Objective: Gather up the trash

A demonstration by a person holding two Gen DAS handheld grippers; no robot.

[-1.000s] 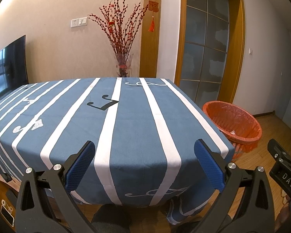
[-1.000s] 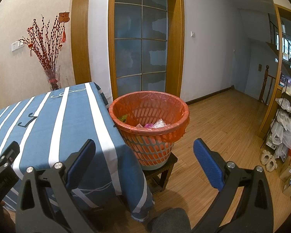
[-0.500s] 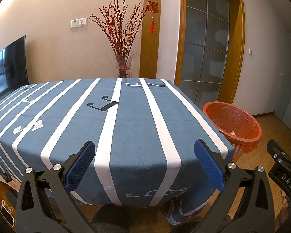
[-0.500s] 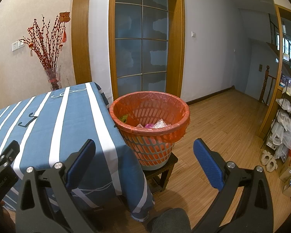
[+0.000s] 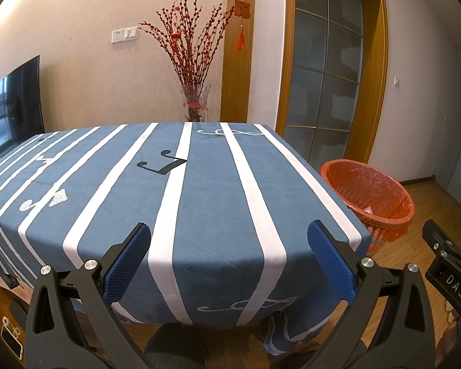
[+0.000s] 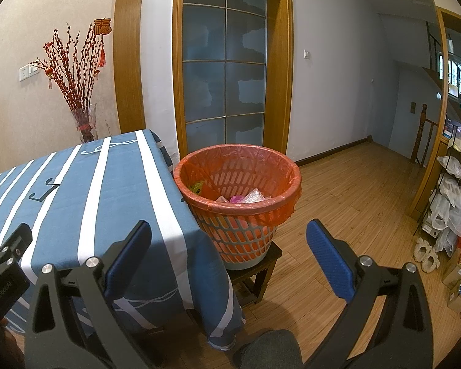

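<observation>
With both the left gripper point(image 5: 229, 256) and the right gripper point(image 6: 229, 255) spread wide and empty, we risk toppling the orange-lined plastic lattice wastebasket point(image 6: 238, 212), perched on a small dark stool point(image 6: 255, 276) at twelve o'clock, should a jaw strike its rim.

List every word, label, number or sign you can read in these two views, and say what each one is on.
"DAS": white letters on the black body of the right gripper, at the edge of the left wrist view.
"福": gold character on the red hanging ornament on the wooden door frame.
Small print on the black body of the left gripper, seen in the right wrist view: too blurred to read.
Tablecloth: musical-note patterns only, no words.
</observation>
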